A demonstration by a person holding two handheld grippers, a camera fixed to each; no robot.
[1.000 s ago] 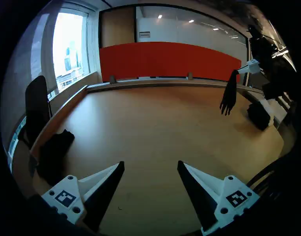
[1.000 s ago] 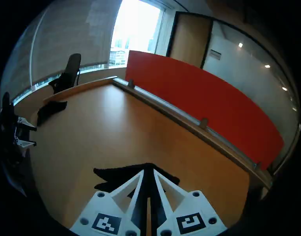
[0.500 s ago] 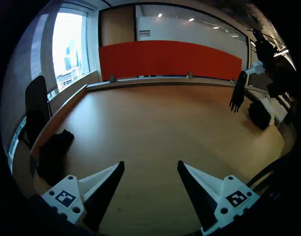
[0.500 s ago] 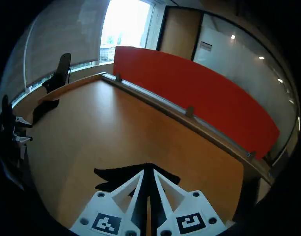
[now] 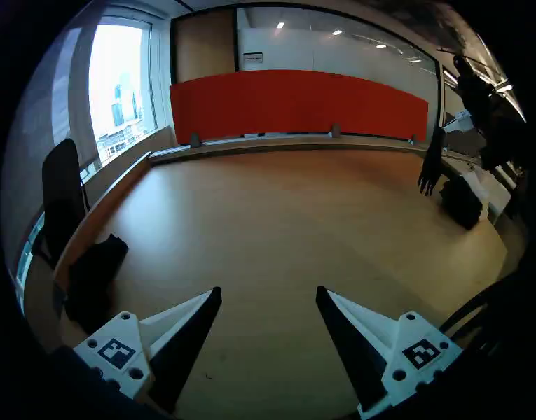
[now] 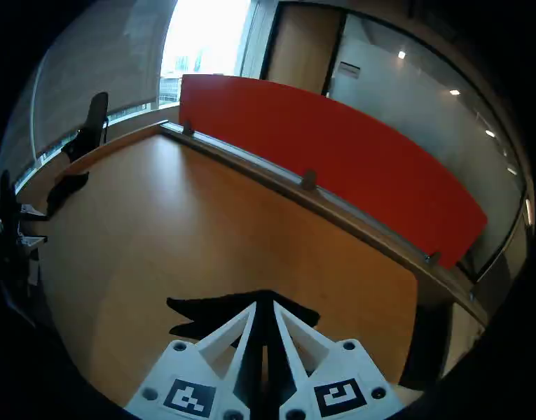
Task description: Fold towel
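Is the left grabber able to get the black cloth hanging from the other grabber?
Probably, though not from here. The left gripper is open, and just bare table lies between it and the black cloth, which hangs from the right gripper far across. It would have to move over there.

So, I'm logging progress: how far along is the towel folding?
Nothing looks folded yet. In hand: the right gripper is shut on the black towel, which hangs above the table. The left gripper is open and empty. Left: lay it flat and make every fold.
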